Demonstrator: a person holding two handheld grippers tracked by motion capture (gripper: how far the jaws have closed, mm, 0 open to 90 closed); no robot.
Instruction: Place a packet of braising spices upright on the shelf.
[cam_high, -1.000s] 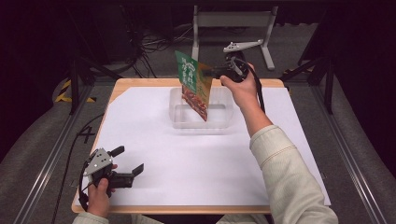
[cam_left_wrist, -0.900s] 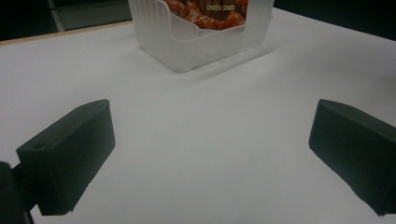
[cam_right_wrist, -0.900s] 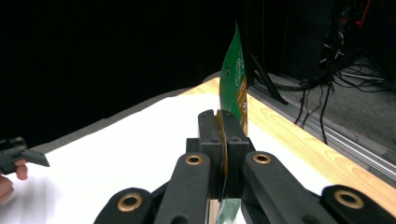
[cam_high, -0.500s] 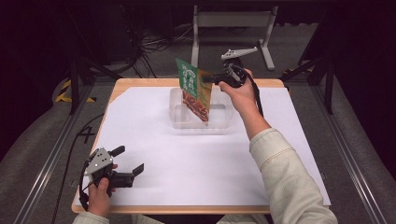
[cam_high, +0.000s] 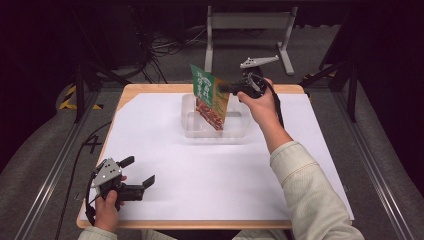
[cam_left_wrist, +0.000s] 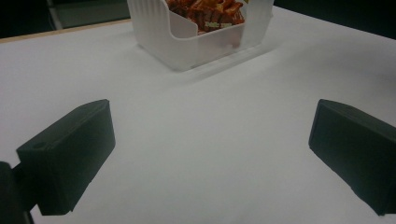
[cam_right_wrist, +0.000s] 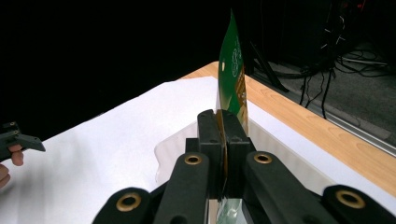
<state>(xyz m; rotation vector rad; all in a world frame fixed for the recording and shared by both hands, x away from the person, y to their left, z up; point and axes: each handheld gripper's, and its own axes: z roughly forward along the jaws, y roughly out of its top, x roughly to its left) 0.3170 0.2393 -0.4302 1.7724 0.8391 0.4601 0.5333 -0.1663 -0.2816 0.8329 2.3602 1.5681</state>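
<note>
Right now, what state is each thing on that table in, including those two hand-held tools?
Snack packet: upright, clamped at one edge, lower end inside the bin.
Clear plastic bin: upright on the white table cover, open-topped.
Right gripper: jaws shut on the packet.
Left gripper: jaws open, holding nothing, at the table's near edge.

The right gripper (cam_high: 224, 89) is held raised over the far middle of the bench, its body level and pointing toward the left edge, jaws pressed together on a thin packet (cam_high: 209, 97). The right forearm, in a pale sleeve, reaches in from the near right corner. The left gripper (cam_high: 139, 172) rests low at the near left corner, gripped by the left hand (cam_high: 107, 207), jaws spread wide apart with nothing between them.
</note>
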